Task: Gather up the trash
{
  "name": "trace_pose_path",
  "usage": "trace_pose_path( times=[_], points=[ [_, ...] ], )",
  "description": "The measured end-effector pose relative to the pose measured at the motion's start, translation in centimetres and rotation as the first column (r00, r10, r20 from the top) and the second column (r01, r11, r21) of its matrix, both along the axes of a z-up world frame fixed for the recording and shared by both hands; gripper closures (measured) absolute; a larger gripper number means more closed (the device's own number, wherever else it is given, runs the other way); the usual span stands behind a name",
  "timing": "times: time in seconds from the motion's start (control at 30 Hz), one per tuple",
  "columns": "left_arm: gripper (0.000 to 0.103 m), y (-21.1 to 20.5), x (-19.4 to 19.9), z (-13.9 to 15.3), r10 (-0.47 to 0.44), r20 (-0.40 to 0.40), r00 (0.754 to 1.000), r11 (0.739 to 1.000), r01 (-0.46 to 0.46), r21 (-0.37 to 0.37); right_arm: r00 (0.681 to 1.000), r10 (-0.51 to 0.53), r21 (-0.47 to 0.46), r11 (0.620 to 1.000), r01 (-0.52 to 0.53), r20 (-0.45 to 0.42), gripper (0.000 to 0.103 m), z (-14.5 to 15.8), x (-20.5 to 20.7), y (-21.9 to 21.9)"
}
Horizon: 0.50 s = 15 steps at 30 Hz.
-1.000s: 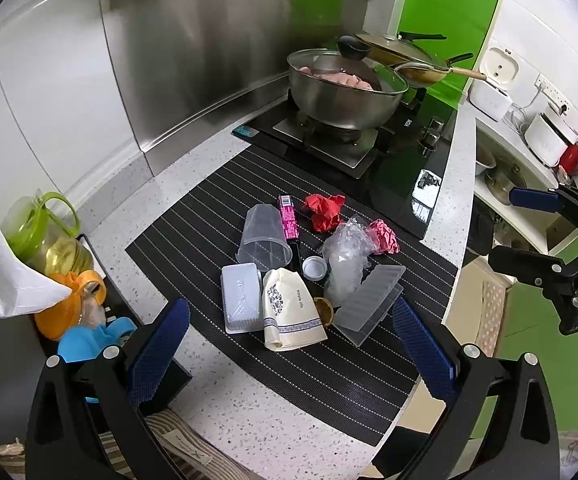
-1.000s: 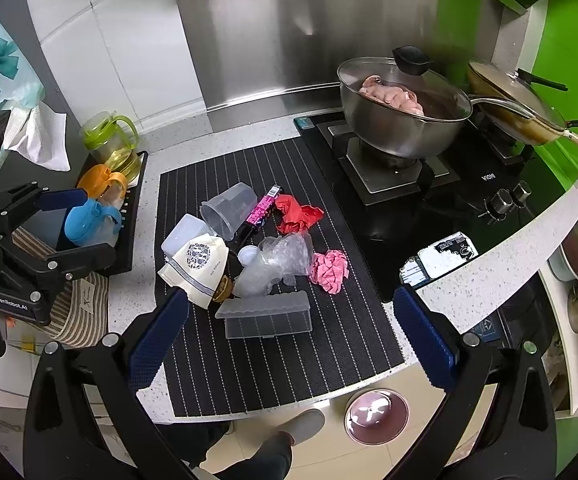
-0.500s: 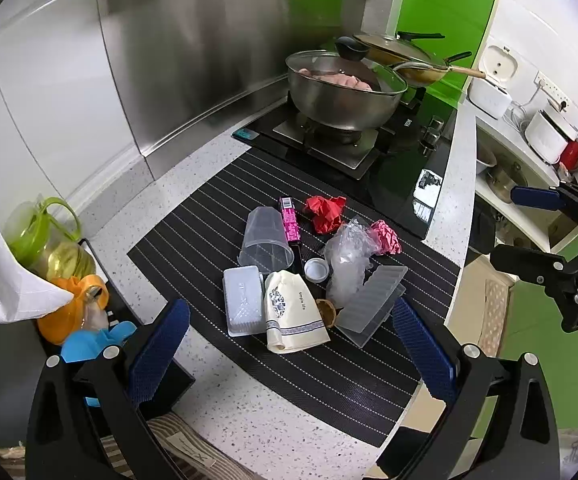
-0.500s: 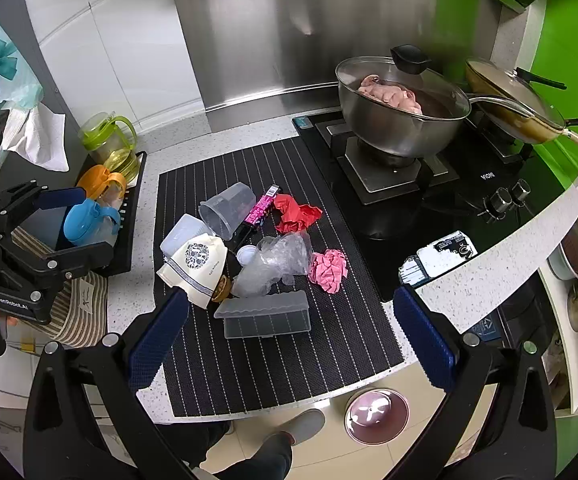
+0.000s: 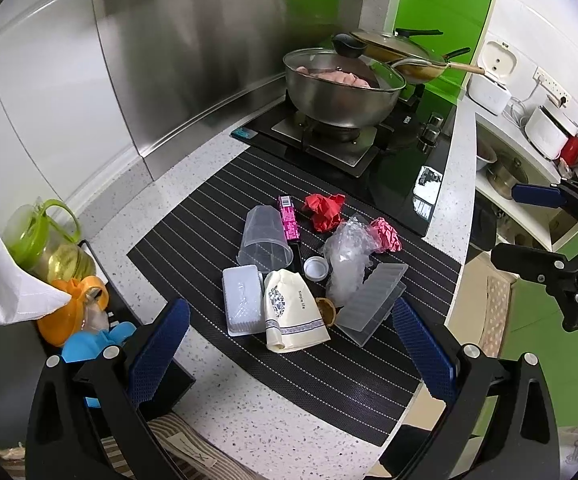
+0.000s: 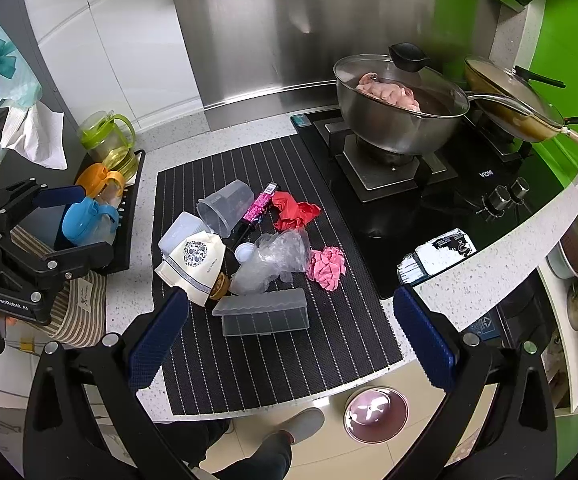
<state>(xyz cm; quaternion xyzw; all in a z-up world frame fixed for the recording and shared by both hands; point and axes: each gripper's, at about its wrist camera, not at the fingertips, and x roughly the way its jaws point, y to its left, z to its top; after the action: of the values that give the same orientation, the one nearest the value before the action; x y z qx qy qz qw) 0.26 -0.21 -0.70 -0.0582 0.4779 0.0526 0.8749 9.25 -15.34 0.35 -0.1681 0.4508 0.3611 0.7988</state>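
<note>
Trash pile [image 6: 257,248] sits mid-mat [image 6: 289,352]; bare mat near you, stove [image 6: 409,184] crowds the right. Your left gripper [image 5: 289,344] and right gripper [image 6: 289,344] both gape wide, holding nothing.

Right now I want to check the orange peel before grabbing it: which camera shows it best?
The left wrist view: the orange peel lies open beside the cloth pouch. In the right wrist view the pouch hides most of the peel.

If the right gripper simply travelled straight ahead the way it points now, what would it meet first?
Probably the grey lidded plastic box, which lies nearest between the open right gripper fingers, on the striped mat. The clear plastic bag sits just beyond it. Depth is hard to judge through the fisheye, so this is a best guess.
</note>
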Motion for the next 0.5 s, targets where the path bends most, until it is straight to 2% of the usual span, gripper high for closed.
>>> trace_pose_path(
  times=[0.5],
  points=[
    [0.006, -0.03, -0.05, -0.23, 0.0, -0.005, 1.0, 1.0, 0.0, -0.002, 1.0, 0.001, -0.009, 1.0, -0.001, -0.006, 0.003, -0.48, -0.17, 0.04]
  ],
)
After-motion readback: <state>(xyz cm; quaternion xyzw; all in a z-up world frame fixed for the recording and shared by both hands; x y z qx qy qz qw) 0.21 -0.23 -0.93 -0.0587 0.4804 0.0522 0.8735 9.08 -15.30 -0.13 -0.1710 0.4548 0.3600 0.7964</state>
